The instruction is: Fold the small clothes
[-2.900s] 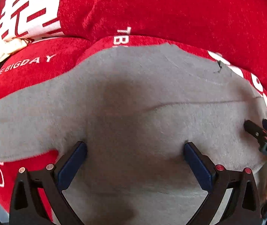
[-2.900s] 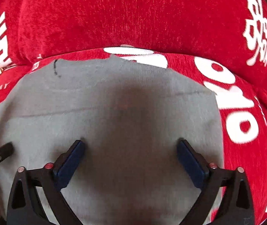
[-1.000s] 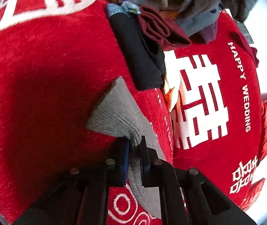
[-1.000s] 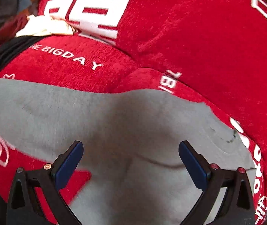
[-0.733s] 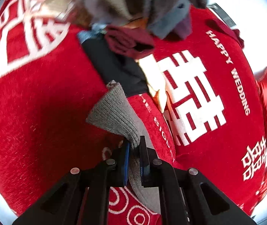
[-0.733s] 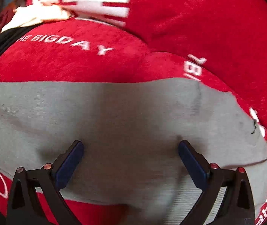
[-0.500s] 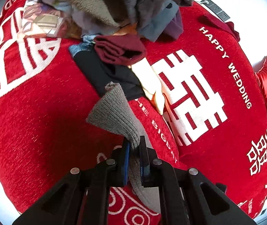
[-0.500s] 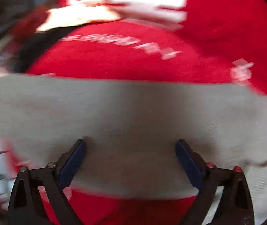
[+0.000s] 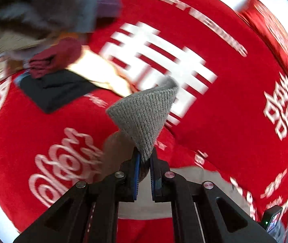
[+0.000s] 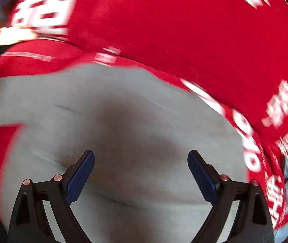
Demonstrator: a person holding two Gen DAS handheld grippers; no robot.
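At the far left of the left wrist view a heap of other clothes [image 9: 42, 26] sits blurred on the red sofa cover [image 9: 235, 105], with a black folded piece [image 9: 56, 89] just below it; toward the middle, the left gripper [image 9: 144, 162] has its fingers pinched nearly together on a ribbed corner of the grey garment [image 9: 146, 117], which stands up from the grip in a cone while the rest trails away underneath. In the right wrist view the body of the grey garment [image 10: 123, 121] lies spread flat on the red sofa cover [image 10: 184, 30], and the right gripper [image 10: 140, 162] hovers low over it with its fingers wide apart, gripping nothing (whether the tips touch the cloth I cannot tell). The step looks like carrying that lifted corner across to make a fold — best done by keeping the pinch firm, sweeping low and steadily so the cloth doesn't drag the flat part askew, and using the open right gripper to pin the body where the crease should fall. Compared with half a second ago, the left view has swung rightward: the pile has slid to the upper left and the held corner now leans right instead of left — while the right gripper has remained open above the grey cloth.
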